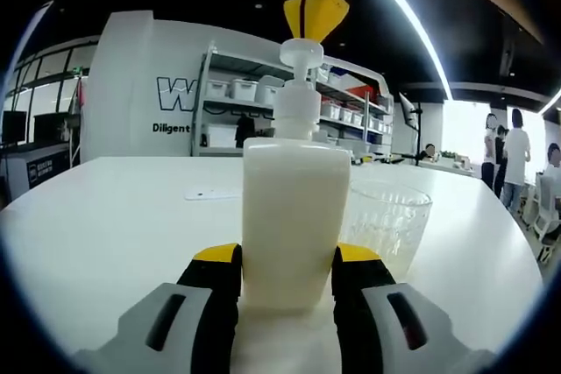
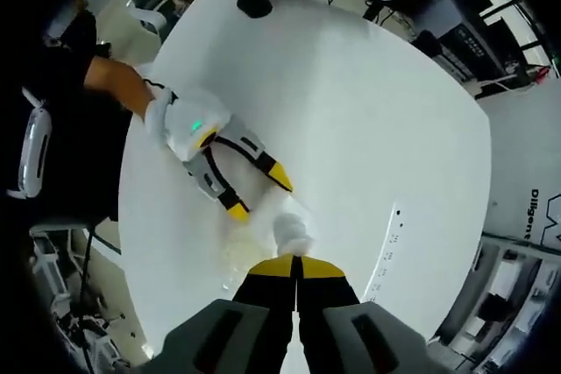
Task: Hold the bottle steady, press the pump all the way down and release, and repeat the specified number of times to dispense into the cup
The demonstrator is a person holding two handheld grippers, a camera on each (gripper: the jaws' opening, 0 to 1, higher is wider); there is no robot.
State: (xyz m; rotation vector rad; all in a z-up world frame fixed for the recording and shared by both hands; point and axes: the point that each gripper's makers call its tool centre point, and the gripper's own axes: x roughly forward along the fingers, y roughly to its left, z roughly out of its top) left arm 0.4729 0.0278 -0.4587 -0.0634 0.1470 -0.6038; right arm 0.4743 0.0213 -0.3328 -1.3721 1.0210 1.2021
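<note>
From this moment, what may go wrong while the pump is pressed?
1. The right gripper meets the pump head with shut, narrow tips, so it may slip off sideways.
2. The left gripper holds the bottle only near its base; a hard push could tilt it.
3. The clear cup stands loose beside the bottle. I cannot tell where the spout points, so liquid may miss the cup and land on the white table.

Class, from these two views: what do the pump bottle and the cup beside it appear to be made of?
Pump bottle: probably plastic, matte milky white and slightly translucent, with an opaque white pump head. Cup: clear, ribbed and glossy; the background shows through. Plastic or glass cannot be told.
</note>
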